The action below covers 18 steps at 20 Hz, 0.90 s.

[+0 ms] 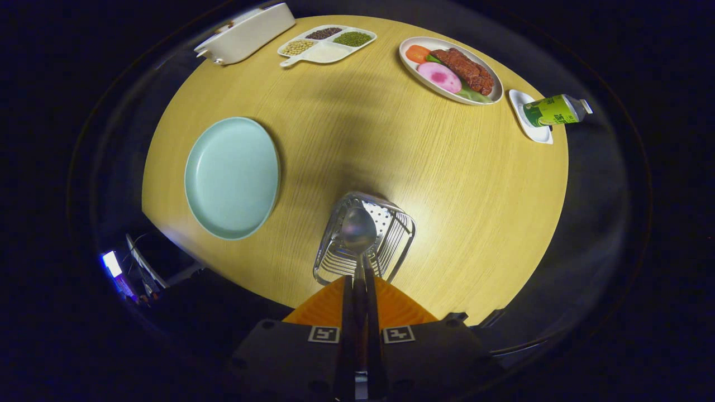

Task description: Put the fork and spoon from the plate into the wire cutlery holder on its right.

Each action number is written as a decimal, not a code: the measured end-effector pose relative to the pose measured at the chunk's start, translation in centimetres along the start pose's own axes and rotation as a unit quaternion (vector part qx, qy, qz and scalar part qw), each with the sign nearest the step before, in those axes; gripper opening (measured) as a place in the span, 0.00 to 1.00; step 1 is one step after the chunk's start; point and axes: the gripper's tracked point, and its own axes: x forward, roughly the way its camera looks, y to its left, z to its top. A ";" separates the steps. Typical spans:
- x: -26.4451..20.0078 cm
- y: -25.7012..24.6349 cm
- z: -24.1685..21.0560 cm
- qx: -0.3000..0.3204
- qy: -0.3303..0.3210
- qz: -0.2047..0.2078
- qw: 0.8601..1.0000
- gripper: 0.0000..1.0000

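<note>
One shiny metal spoon (358, 231) is being gripped by its handle in the tongs (358, 279), whose two fingers are closing tightly against it from either side. The spoon's oval bowl is pointing away from the fingers and hanging directly over the open top of one silver wire cutlery holder (391, 245), a basket of thin bars with a perforated metal panel on one wall. The holder is standing on a round, pale wooden tabletop (424, 167), just ahead of the fingers. Whether anything is already lying inside the holder cannot be told, since the spoon is covering much of the opening.

To the left of the holder, one round, pale mint-green plate (232, 177) is sitting on the tabletop with nothing on it.

Further away, along the far rim of the tabletop, four more pieces are sitting. One white rectangular lidded dish (246, 33) is lying at the far left. Beside it, one white divided tray (327, 44) is holding dark beans, green beans, pale yellow beans and a white filling in four compartments. One white oval platter (449, 70) is carrying brown meat, an orange slice, a pink slice and green leaves. At the far right, one small white dish (533, 131) is sitting with one green bottle (556, 110) lying on its side across it.
</note>
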 end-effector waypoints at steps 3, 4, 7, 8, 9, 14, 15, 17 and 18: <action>-0.6 -0.3 0.1 0.001 -0.017 -0.001 1.000 0.32; -0.9 -0.5 0.2 0.006 -0.033 -0.003 0.999 0.52; -2.2 -0.4 0.7 0.033 -0.085 0.009 0.996 0.96; -3.1 -0.8 1.0 0.039 -0.107 0.006 0.993 0.99; -3.7 -1.2 1.2 0.042 -0.128 0.000 0.991 0.99; -8.0 -3.8 2.6 0.049 -0.243 -0.025 0.968 0.99; -9.3 -4.0 3.0 0.048 -0.271 -0.026 0.961 0.99; -12.1 -4.0 3.9 0.042 -0.333 -0.024 0.942 0.99; -13.8 -4.2 4.2 0.040 -0.364 -0.025 0.930 0.99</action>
